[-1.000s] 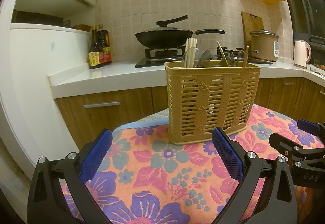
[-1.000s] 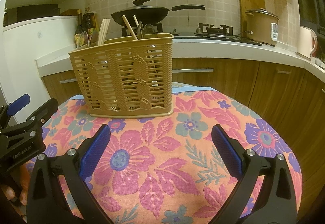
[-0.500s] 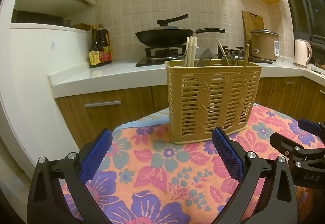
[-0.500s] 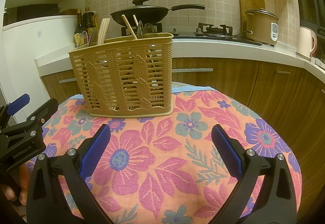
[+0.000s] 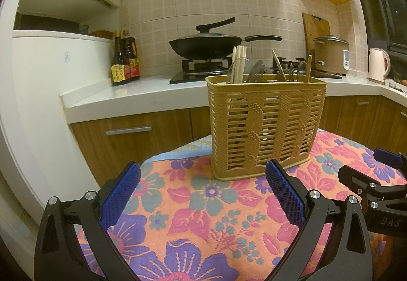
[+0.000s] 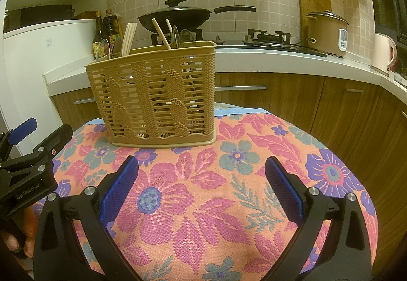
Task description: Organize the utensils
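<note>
A tan woven plastic utensil basket (image 5: 267, 125) stands upright at the far side of a round table with a floral cloth (image 5: 203, 204); it also shows in the right wrist view (image 6: 157, 100). Chopsticks (image 5: 239, 64) and spoons (image 5: 257, 72) stick up from it. My left gripper (image 5: 203, 194) is open and empty, low over the cloth in front of the basket. My right gripper (image 6: 201, 192) is open and empty, also short of the basket. Each gripper shows at the edge of the other's view.
Behind the table runs a white kitchen counter (image 5: 127, 95) with wooden cabinets, sauce bottles (image 5: 124, 64), a black wok (image 5: 206, 44) on a gas stove, a rice cooker (image 5: 330, 54) and a kettle (image 5: 379, 64). A white fridge (image 5: 38, 102) stands at the left.
Both grippers have drifted very slightly; the basket sits a touch differently in view. Both stay open and empty.
</note>
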Action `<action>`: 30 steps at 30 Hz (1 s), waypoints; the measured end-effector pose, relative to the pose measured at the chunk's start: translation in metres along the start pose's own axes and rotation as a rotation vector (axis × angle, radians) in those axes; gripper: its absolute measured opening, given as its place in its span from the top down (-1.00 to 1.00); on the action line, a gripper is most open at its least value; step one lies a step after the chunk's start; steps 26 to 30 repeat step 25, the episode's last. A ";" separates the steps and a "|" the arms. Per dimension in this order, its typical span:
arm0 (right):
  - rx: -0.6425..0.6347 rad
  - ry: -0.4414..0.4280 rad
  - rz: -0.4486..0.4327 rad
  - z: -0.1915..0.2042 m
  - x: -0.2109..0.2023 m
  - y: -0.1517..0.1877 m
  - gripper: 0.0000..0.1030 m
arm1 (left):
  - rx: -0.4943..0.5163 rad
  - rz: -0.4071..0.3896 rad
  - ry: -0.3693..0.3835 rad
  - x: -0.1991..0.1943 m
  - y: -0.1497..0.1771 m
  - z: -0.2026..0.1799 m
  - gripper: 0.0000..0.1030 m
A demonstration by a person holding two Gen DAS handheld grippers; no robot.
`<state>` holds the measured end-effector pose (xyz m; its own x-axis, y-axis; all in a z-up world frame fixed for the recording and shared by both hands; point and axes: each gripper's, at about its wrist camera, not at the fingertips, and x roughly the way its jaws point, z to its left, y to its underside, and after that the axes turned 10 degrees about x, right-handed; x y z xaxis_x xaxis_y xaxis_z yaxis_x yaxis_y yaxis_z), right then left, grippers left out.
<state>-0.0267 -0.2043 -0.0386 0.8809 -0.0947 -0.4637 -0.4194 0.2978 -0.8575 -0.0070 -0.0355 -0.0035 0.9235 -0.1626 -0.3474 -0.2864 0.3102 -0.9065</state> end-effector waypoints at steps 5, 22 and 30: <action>0.000 0.000 0.000 0.000 0.000 0.000 -0.84 | 0.001 0.000 -0.004 0.000 0.001 0.001 -0.85; 0.002 -0.001 0.001 0.000 0.000 0.000 -0.84 | -0.023 0.008 -0.001 0.000 0.001 0.007 -0.86; 0.003 0.001 0.000 0.000 0.000 0.000 -0.84 | -0.024 0.010 -0.001 0.000 0.001 0.007 -0.86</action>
